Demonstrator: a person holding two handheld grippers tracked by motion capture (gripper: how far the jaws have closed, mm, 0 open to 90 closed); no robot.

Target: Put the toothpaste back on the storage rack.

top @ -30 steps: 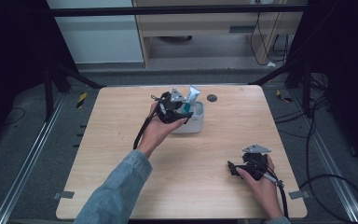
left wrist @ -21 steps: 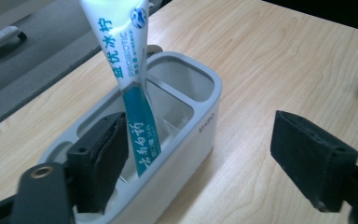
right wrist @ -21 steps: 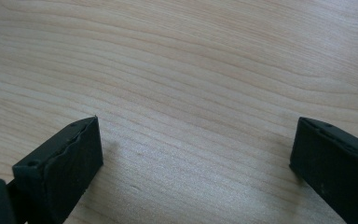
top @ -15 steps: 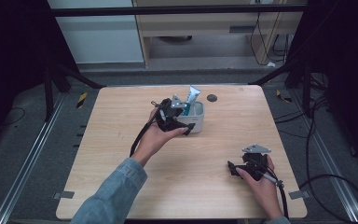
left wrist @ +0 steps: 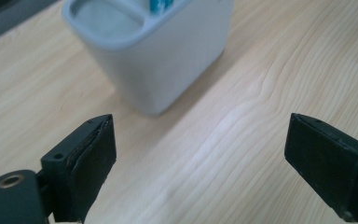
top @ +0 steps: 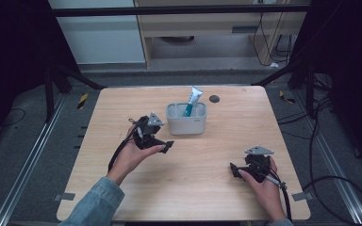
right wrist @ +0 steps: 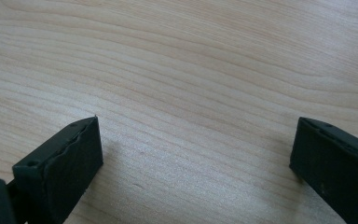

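**Observer:** At table left, the left gripper is sitting in the person's hand, jaws standing wide apart and gripping nothing. It is hovering just beside the white holder, near but not touching.

**Recorder:** And the holder's contents?

**Observer:** A teal-and-white toothpaste tube is leaning upright in the right-hand compartment; the left compartment is looking bare in the left gripper view. I am judging the placing as done and the hand as clear of it.

**Recorder:** Farther right?

**Observer:** The right gripper is resting low at the near right of the table, well apart from the holder, jaws spread wide over bare wood, holding nothing.

**Recorder:** Any writing?

**Observer:** None legible. The tube's print is blurring out; the holder is showing no label.
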